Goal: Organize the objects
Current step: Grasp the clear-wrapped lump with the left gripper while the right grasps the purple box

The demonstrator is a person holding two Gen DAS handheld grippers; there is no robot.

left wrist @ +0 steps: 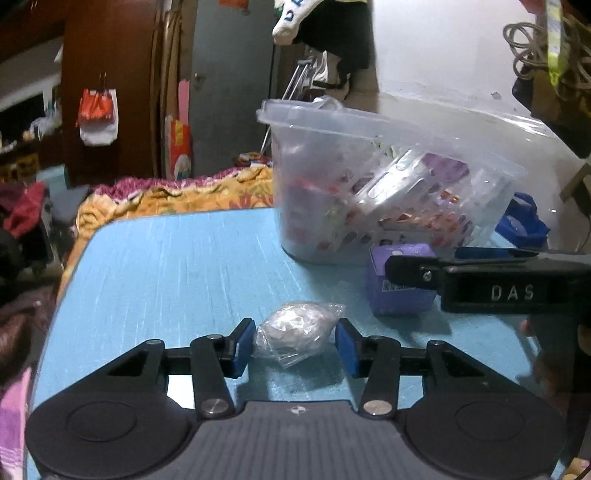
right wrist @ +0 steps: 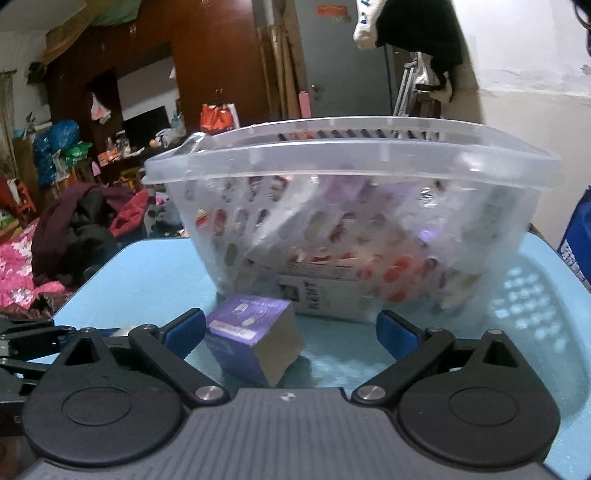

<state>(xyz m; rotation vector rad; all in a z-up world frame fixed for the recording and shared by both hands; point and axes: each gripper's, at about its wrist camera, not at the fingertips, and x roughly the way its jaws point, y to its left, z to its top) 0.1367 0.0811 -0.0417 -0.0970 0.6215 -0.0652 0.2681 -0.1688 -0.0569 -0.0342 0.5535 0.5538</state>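
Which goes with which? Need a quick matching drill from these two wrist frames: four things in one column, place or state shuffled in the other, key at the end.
Things
1. small clear plastic bag with a pale lump inside
2. purple cardboard box
3. translucent slotted plastic basket
4. light blue table

Place or state
A. holds packets and boxes
B. between the open left gripper fingers
C. carries everything else
D. tilted, near the open right gripper's left finger

Pairs: 1-B, 2-D, 3-A, 4-C

home bedroom | floral bedspread [left wrist: 177,199] – clothes heap [right wrist: 85,225] – wooden wardrobe [right wrist: 207,55] – hanging garments [left wrist: 332,33]
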